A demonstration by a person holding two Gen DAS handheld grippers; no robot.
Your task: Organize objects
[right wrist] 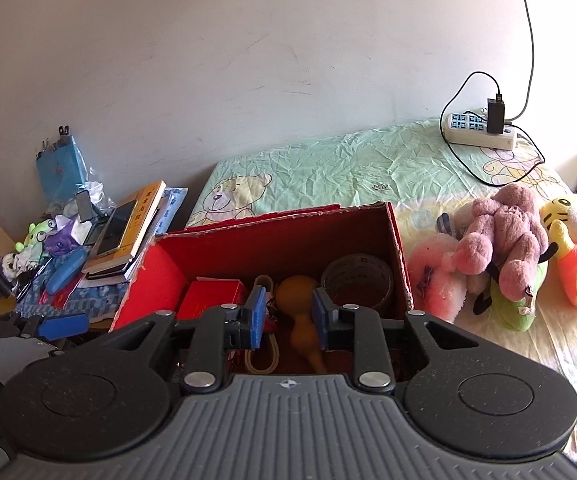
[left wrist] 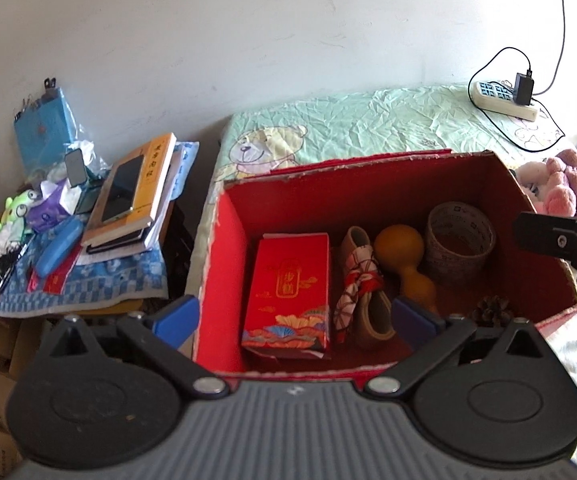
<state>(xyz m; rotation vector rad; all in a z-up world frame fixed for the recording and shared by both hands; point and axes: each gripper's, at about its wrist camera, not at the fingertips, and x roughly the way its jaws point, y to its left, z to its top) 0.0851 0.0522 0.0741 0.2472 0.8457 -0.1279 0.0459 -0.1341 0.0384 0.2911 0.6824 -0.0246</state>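
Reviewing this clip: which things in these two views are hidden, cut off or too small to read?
- Right wrist view: the box floor near the camera, hidden behind the right gripper.
- Left wrist view: the pine cone, partly behind the left gripper linkage.
- Left wrist view: the plush toys, cut by the right edge.
- Both views: the book title, too small to read.

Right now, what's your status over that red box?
Left gripper open, empty. Right gripper part open, empty. Red box holds packet, gourd, tape. Nothing in the way.
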